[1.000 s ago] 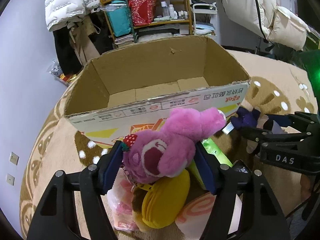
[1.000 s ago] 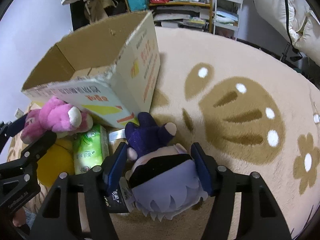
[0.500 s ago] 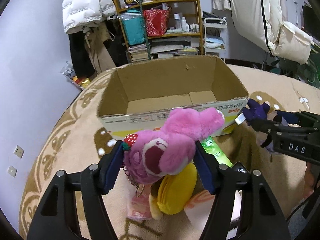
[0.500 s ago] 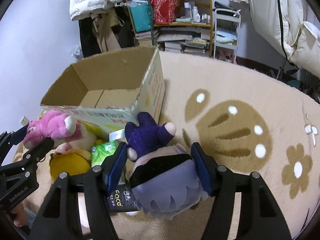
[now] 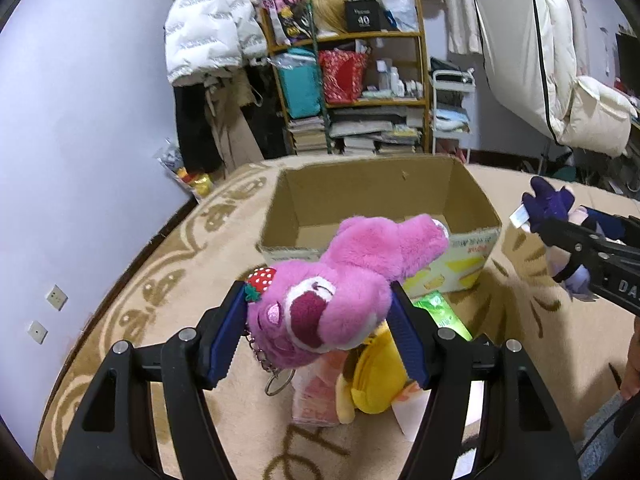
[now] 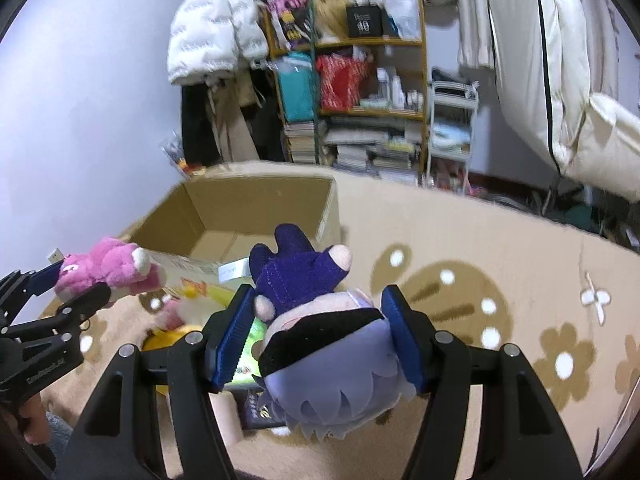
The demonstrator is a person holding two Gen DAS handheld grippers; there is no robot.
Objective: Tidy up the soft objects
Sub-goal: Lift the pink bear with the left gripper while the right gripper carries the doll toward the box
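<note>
Beige patterned carpet filled a cluttered room; left gripper clenched a pink plush bear at centre frame, right gripper clenched a purple-haired plush doll.

Both tongs are lifting higher: pink bear and purple doll rising above the carpet toward box.

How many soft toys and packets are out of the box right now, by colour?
Pink: 1, the pink bear in the left gripper
Purple: 1, the purple doll in the right gripper
Yellow: 1, the yellow plush on the rug
Green: 1, the green packet
Total: 4
</note>
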